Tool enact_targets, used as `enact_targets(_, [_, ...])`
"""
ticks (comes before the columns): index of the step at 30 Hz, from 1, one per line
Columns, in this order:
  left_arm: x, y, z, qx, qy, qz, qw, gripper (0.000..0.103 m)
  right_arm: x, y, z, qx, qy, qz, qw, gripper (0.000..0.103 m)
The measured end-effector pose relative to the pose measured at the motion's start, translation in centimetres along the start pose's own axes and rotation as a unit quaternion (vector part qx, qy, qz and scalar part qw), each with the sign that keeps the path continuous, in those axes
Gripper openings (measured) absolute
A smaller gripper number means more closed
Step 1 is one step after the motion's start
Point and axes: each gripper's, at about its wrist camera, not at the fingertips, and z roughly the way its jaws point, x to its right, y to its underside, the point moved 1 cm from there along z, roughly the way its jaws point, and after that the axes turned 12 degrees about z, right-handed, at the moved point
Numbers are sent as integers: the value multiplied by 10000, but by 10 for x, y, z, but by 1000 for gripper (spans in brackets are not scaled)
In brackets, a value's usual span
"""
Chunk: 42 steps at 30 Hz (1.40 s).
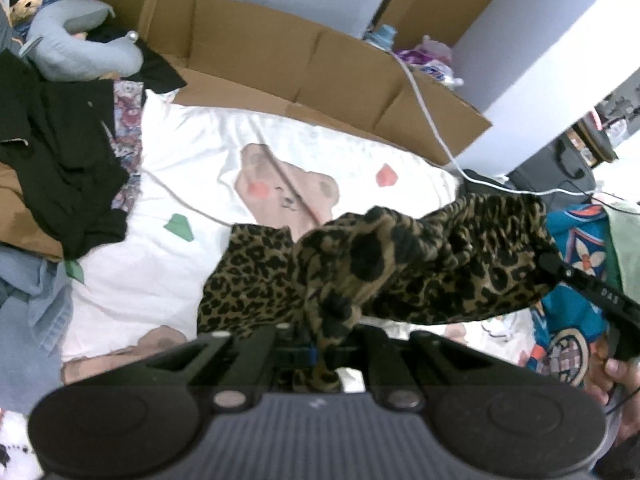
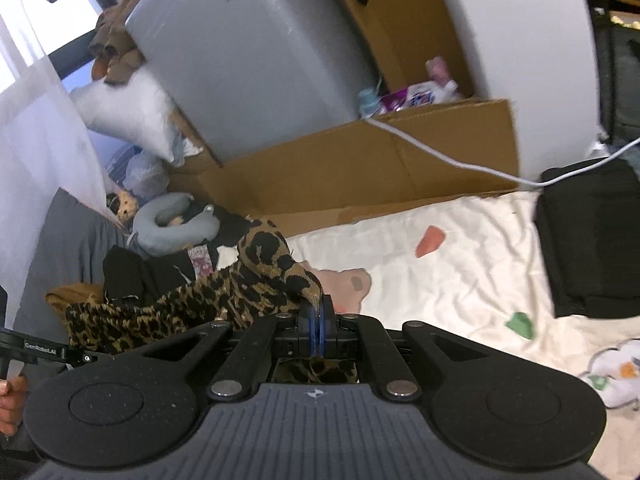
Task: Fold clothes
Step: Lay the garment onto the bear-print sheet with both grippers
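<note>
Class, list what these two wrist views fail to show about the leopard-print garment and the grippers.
- Left gripper fingertips: left wrist view, wrapped in leopard-print garment.
- Garment type: both views, bunched and blurred.
- Garment's lower end: left wrist view, hidden behind gripper body.
- Right gripper: shut on cloth; fabric beneath hidden.

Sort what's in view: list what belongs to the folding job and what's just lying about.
Job: leopard-print garment, pinched by left gripper and right gripper; white bedsheet.

Lying about: cardboard box, grey neck pillow, white cable, black clothes pile.
</note>
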Motion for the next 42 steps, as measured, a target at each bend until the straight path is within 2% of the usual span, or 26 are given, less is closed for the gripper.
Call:
enact_targets(9, [33,1,-12,-184,559,442,9973,4,5,-2,-72,394,236,-51,9989,0])
enact_targets(14, [40,-1,-1,-358,654,755,9944,4,19,-2,-76,447,361,64,9983,0])
enact_targets(21, [20,-15,43,-448,598,704,9947,4,50,-3,-34,196,529,171,9983,0])
enact_targets(28, [-8,-30,89,-552,486,771,9943,4,72,-6,26,-67,689,91,9976,0])
enact_targets(35, [-51,-44,147,-593,518,743,9941,4,81,-4,101,-439,828,-405,9948,0])
enact_targets(42, [-97,-52,213,-481,503,413,9967,3,97,0,182,-742,957,-727,9900,0])
